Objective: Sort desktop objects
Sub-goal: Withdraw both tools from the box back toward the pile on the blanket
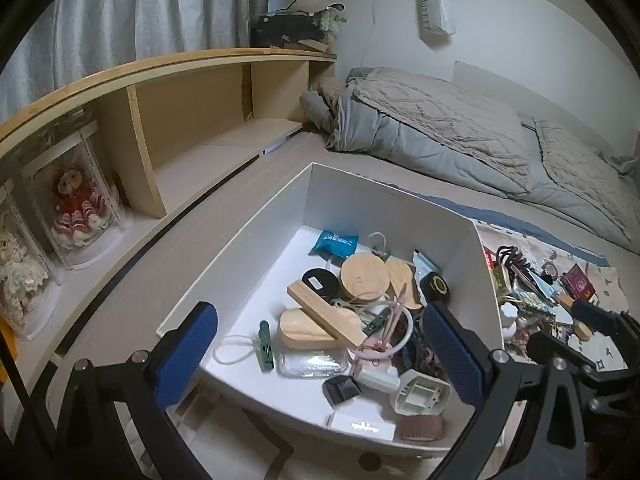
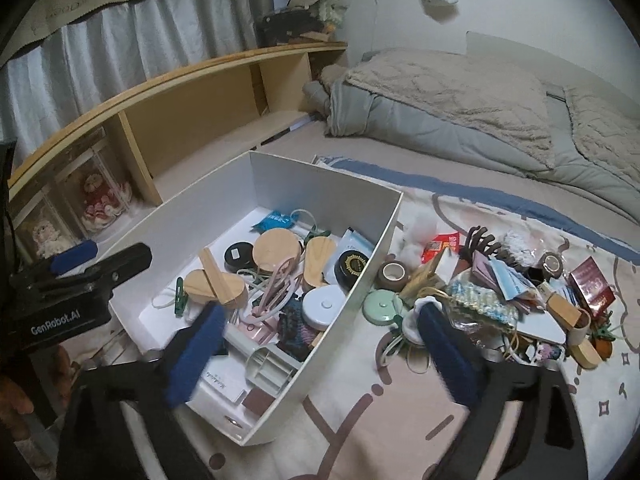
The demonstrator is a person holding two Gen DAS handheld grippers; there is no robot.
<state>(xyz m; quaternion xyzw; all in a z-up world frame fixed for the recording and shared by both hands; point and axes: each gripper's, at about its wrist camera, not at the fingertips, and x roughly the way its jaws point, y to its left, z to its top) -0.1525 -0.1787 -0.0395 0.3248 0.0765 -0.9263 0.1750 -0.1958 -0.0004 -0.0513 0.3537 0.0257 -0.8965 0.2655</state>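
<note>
A white box (image 1: pixel 264 216) (image 2: pixel 360 280) sits on the bed and holds several small things: wooden blocks (image 1: pixel 320 312), a round wooden lid (image 1: pixel 364 278), a blue packet (image 1: pixel 334 243), a green clip (image 1: pixel 265 346). My left gripper (image 1: pixel 320 356) is open and empty, hovering over the box's near end. My right gripper (image 2: pixel 320 356) is open and empty, above the box's right wall. A pile of loose items (image 2: pixel 500 292) lies on the patterned cloth right of the box: a mint round case (image 2: pixel 380 304), a tape roll (image 2: pixel 394 274), a dark hair claw (image 2: pixel 482 242).
A wooden shelf (image 1: pixel 192 120) with dolls in clear cases (image 1: pixel 76 204) runs along the left. A grey quilt (image 1: pixel 460 136) lies at the back of the bed. The left gripper also shows in the right wrist view (image 2: pixel 76 276).
</note>
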